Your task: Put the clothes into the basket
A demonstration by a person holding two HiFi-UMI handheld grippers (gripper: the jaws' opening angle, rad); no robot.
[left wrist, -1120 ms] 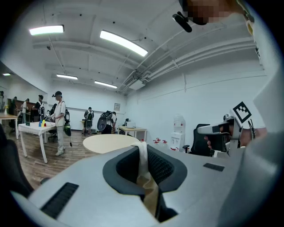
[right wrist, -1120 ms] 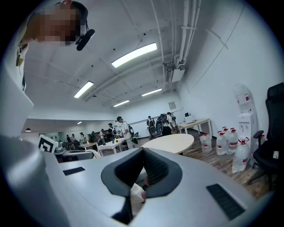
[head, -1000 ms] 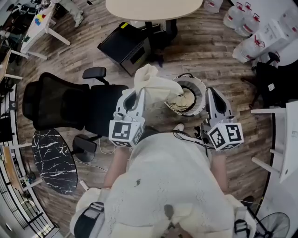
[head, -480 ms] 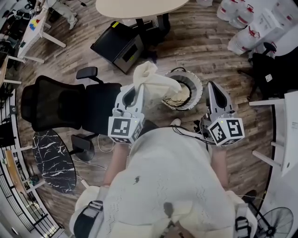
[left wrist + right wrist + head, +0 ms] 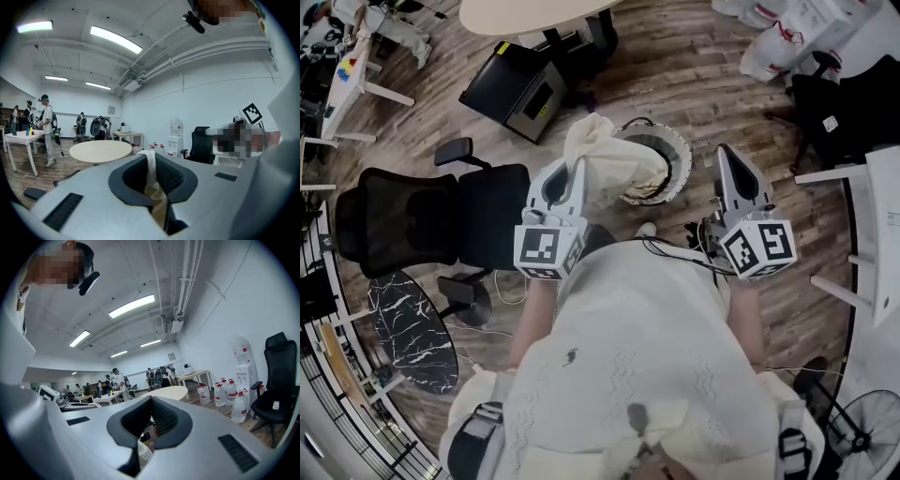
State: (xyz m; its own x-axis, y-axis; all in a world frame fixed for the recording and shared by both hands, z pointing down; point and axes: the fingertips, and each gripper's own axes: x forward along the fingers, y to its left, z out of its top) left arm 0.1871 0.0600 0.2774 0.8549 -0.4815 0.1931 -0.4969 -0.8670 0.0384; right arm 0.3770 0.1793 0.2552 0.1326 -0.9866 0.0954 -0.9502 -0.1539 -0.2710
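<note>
Status: transfer in progress, not finished. The basket (image 5: 685, 167) sits on the wood floor at 12 o'clock from the person. The cream garment (image 5: 607, 161) hangs across its 9 o'clock rim, with the lower end dipping inside. There is tan fabric at the basket's 6 o'clock inner wall. I can't tell whether that's this garment's tail or another piece already in.

Left tongs (image 5: 570, 180) are clamped on the garment. The left gripper view shows a strip of cream cloth pinched between the pads, and the top of the garment is bunched above the tip. Right tongs (image 5: 727, 164) are at 3 o'clock of the basket, just beside the rim, with the jaws together and nothing between them.

Left to do, my read: move the left tongs over the opening, release, and check nothing trails over the rim.

Change vs 1 s ago:
- The basket, the office chair (image 5: 422, 220) and the round surface (image 5: 534, 11) have all slid toward 11–12 o'clock in the head view.
- The left tongs are closer to the basket.
- The garment covers more of the rim and opening.
- Grip is unchanged on both sides.
</note>
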